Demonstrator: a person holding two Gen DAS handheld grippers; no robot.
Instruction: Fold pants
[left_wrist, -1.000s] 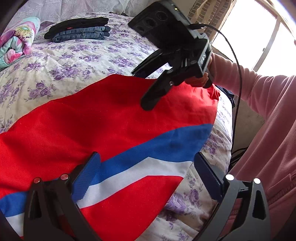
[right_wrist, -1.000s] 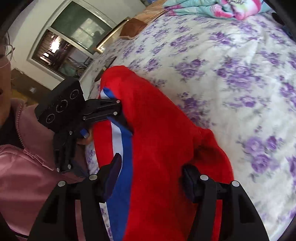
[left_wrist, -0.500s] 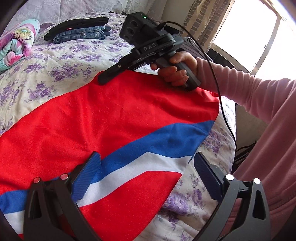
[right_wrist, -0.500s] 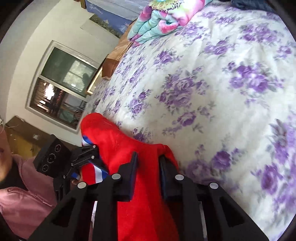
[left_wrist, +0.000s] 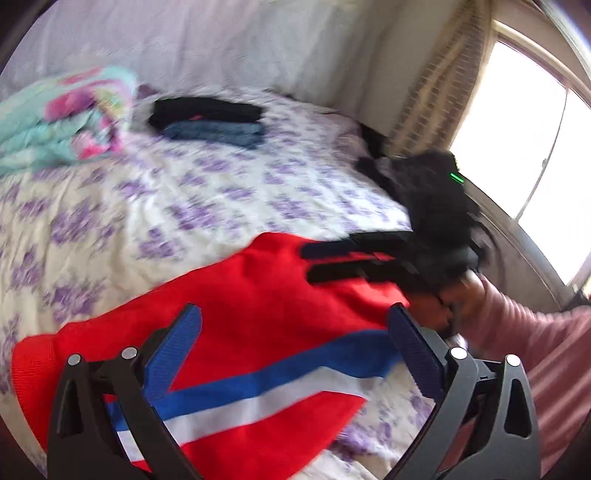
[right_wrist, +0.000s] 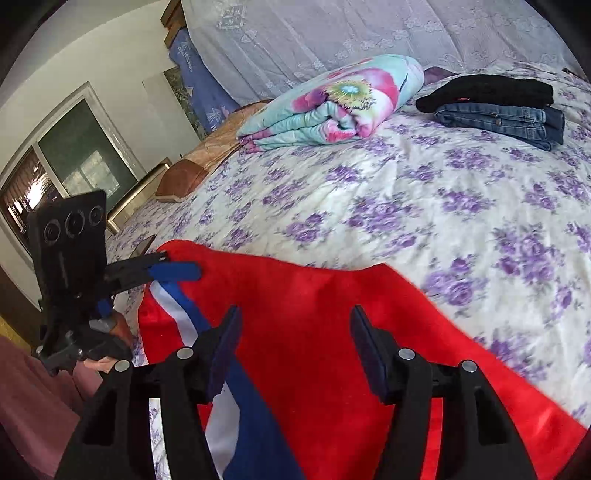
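Note:
Red pants (left_wrist: 266, 325) with a blue and a white stripe lie flat on the flowered bedspread (left_wrist: 221, 192). My left gripper (left_wrist: 295, 343) hovers over their near part, open, with nothing pinched. In that view my right gripper (left_wrist: 317, 262) is a blur at the pants' far right edge, held by a hand in a pink sleeve (left_wrist: 535, 350). In the right wrist view the pants (right_wrist: 332, 295) lie under my right gripper (right_wrist: 295, 343). Its jaws are opening and the cloth lies below the pads, not pinched. My left gripper (right_wrist: 173, 266) sits at the pants' left corner.
A folded stack of black and denim pants (right_wrist: 495, 103) lies at the far side of the bed, beside a folded floral quilt (right_wrist: 332, 103). A bright window (left_wrist: 517, 147) and the bed's edge are on the right in the left wrist view.
Half a second ago my right gripper was shut on the red cloth; now it has let go and its jaws stand apart. Both grippers have lifted and tilted up, showing more of the bed.

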